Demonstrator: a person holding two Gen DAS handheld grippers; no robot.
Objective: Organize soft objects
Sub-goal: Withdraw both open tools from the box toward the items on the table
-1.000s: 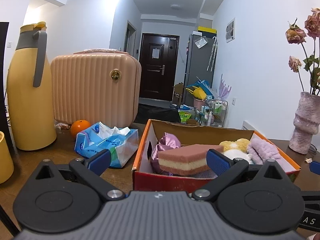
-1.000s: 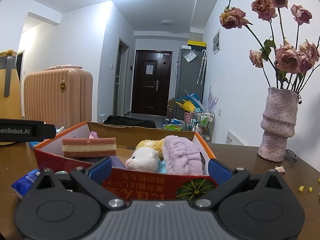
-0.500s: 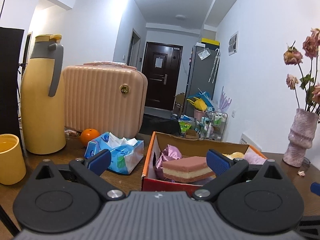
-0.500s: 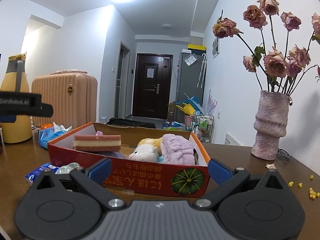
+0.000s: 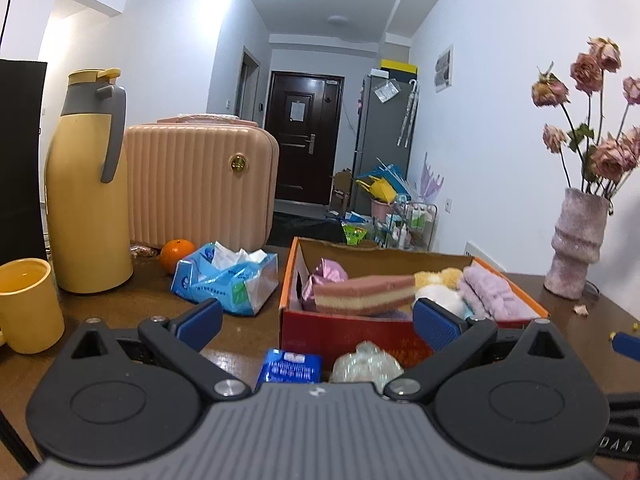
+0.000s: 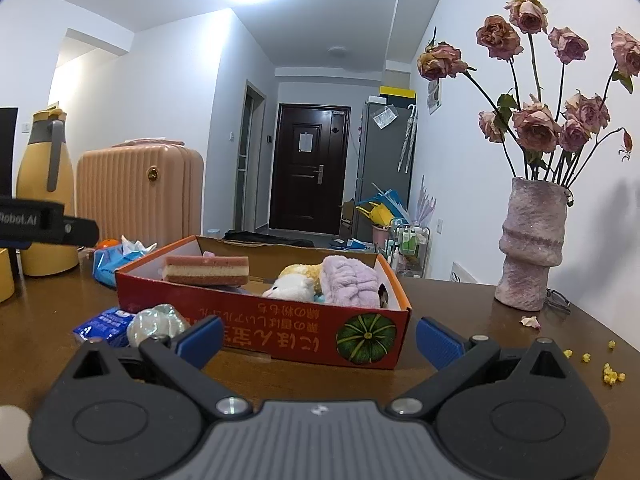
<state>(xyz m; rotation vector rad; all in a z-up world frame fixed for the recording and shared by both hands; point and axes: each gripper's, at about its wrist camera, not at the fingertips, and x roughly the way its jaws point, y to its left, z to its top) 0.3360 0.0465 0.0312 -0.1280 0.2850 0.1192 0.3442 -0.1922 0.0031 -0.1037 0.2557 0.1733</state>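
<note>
A red cardboard box point(image 5: 352, 334) point(image 6: 280, 332) stands on the brown table. In it lie a pink-and-cream sponge point(image 5: 362, 294) point(image 6: 206, 270), a shiny pink pouch point(image 5: 324, 276), a white and yellow plush toy point(image 5: 438, 284) point(image 6: 294, 284) and a lilac fluffy cloth point(image 5: 490, 292) point(image 6: 350, 282). A crumpled clear wrapper point(image 5: 366, 364) point(image 6: 158, 322) and a small blue tissue pack point(image 5: 290, 366) point(image 6: 106, 322) lie in front of the box. My left gripper point(image 5: 318, 322) is open and empty, in front of the box. My right gripper point(image 6: 318, 336) is open and empty, also in front of it.
A blue tissue packet point(image 5: 226, 280), an orange point(image 5: 176, 250), a yellow jug point(image 5: 90, 196), a yellow cup point(image 5: 26, 306) and a peach case point(image 5: 200, 188) stand at the left. A pink vase point(image 6: 530, 244) with dried roses stands at the right, crumbs point(image 6: 610, 372) beside it.
Both grippers have drawn back from the box, which looks smaller now. The blue tissue pack and the clear wrapper in front of it have come into the left view.
</note>
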